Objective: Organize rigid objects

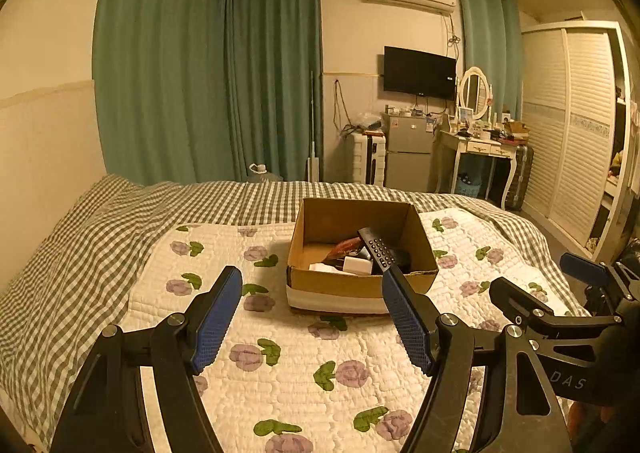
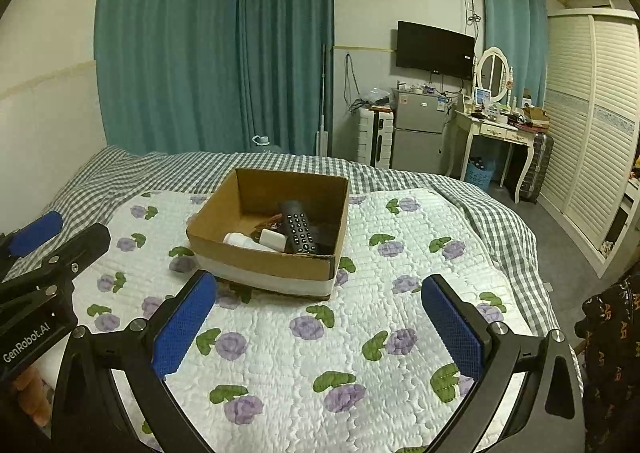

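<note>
An open cardboard box point(image 1: 352, 284) point(image 2: 256, 261) stands on the floral quilt in the middle of the bed. Inside lie a black remote control point(image 1: 376, 249) point(image 2: 298, 231), a white block point(image 1: 357, 265) point(image 2: 273, 239), a white bottle point(image 2: 240, 240) and a reddish-brown item point(image 1: 344, 247). My left gripper point(image 1: 312, 323) is open and empty, held above the quilt just short of the box. My right gripper point(image 2: 318, 327) is open and empty, also short of the box. Each gripper shows at the edge of the other's view, the right one point(image 1: 540, 285) and the left one point(image 2: 60, 233).
The floral quilt point(image 1: 280, 353) point(image 2: 320, 353) lies over a checked bedspread point(image 1: 60, 253) point(image 2: 500, 221). Beyond the bed stand green curtains point(image 1: 208, 73), a small fridge point(image 2: 416, 133), a dressing table with mirror point(image 2: 496, 125), a wall TV point(image 2: 434, 49) and a louvred wardrobe point(image 2: 592, 113).
</note>
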